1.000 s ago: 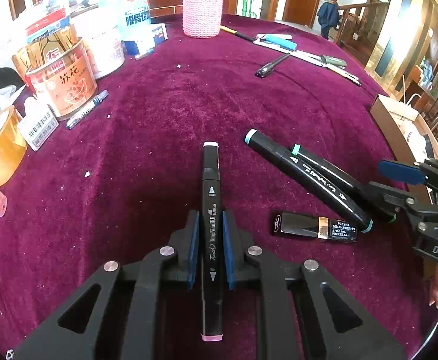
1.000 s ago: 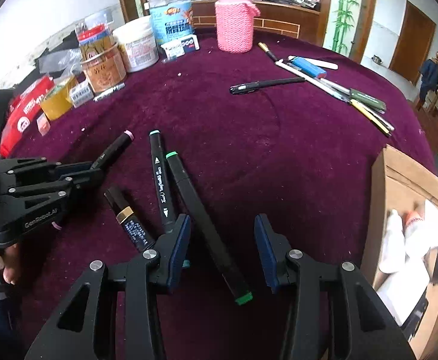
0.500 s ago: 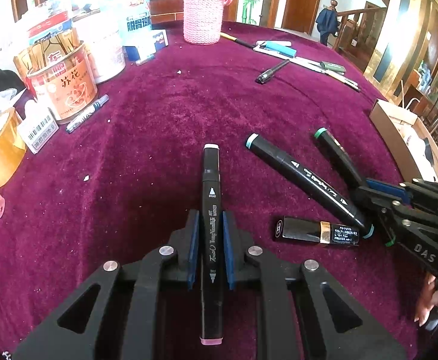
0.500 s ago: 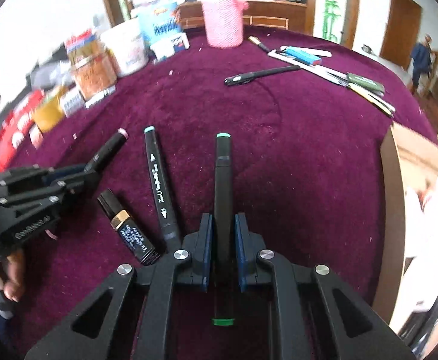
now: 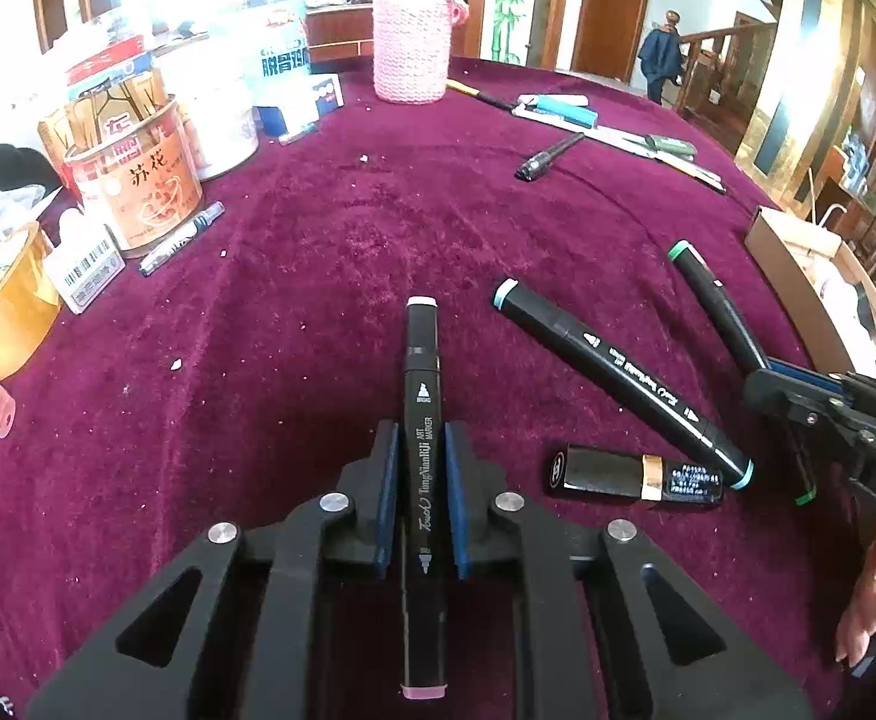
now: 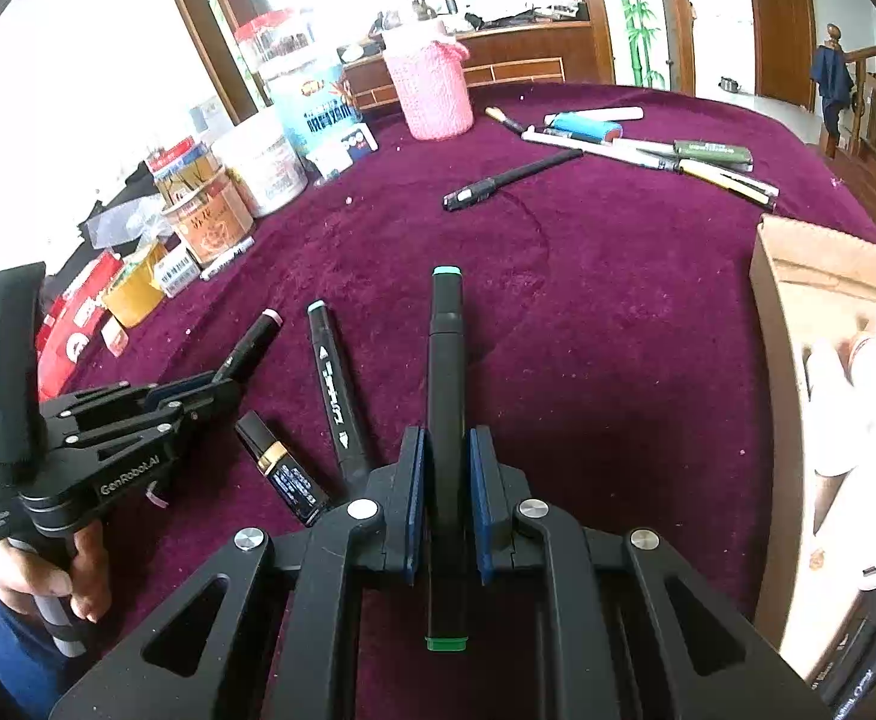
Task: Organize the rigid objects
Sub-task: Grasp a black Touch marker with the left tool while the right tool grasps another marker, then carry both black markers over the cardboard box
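Observation:
My left gripper [image 5: 420, 441] is shut on a black pink-capped marker [image 5: 421, 372] that points away over the maroon tablecloth [image 5: 330, 252]. My right gripper [image 6: 445, 447] is shut on a black green-capped marker [image 6: 447, 348], lifted off the cloth. Between the two lie a black teal-capped marker [image 5: 612, 366] [image 6: 335, 384] and a short black tube with a gold band [image 5: 636, 474] [image 6: 282, 468]. In the left wrist view the right gripper [image 5: 762, 369] comes in from the right with the green-capped marker [image 5: 714, 300]. The right wrist view shows the left gripper [image 6: 222, 381] at the left.
A pink knitted holder [image 6: 429, 90] stands at the back. Pens and a blue lighter [image 6: 588, 126] lie behind to the right, and a black pen [image 6: 510, 180] nearer. Tins and jars [image 5: 138, 180] crowd the left. A cardboard box [image 6: 798, 360] sits at the right edge.
The right gripper closed on the green-capped marker, lifted it from beside the teal-capped one and turned it to point away. The left gripper kept hold of its marker in place.

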`<state>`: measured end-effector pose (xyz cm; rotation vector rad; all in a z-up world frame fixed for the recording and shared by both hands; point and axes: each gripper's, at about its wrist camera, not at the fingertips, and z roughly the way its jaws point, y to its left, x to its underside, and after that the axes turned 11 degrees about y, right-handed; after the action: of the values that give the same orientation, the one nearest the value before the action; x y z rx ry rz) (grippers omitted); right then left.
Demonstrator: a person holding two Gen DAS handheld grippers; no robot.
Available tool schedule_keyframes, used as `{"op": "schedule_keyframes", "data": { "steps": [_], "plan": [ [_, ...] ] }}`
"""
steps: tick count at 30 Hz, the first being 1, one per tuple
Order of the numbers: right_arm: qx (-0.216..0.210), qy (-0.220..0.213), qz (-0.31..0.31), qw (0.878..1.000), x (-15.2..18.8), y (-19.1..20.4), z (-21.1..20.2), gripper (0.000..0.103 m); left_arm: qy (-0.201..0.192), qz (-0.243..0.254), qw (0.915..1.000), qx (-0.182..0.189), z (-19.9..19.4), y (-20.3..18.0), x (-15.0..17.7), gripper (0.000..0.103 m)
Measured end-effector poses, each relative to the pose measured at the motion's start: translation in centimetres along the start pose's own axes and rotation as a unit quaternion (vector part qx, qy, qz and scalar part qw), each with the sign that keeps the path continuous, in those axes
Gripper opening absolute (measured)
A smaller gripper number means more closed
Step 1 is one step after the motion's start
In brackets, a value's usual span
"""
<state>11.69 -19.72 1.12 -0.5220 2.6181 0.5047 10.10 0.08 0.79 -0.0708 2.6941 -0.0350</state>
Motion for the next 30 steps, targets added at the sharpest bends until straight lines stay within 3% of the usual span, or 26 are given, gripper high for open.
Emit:
{"op": "schedule_keyframes", "data": {
  "steps": [7,13,18,30],
  "plan": [
    [-0.007,-0.024,-0.005,1.0,0.0,0.3,-1.2,0.012,-0.077,0.001,0.9969,0.015,-3.1,-0.7,0.2,0.012],
    [-0.007,-0.023,-0.01,1.0,0.0,0.6,-1.0,0.012,-0.114,0.007,0.9928,0.038,-4.8,-1.3,0.3,0.012],
    [-0.014,-0.03,-0.007,0.999,0.0,0.4,-1.4,0.012,-0.108,0.008,0.9926,0.054,-4.6,-1.6,0.2,0.012],
    [-0.04,-0.032,-0.005,0.999,0.0,0.4,-1.9,0.012,-0.092,0.011,0.9943,0.053,-3.4,-2.0,0.1,0.012]
  ]
}}
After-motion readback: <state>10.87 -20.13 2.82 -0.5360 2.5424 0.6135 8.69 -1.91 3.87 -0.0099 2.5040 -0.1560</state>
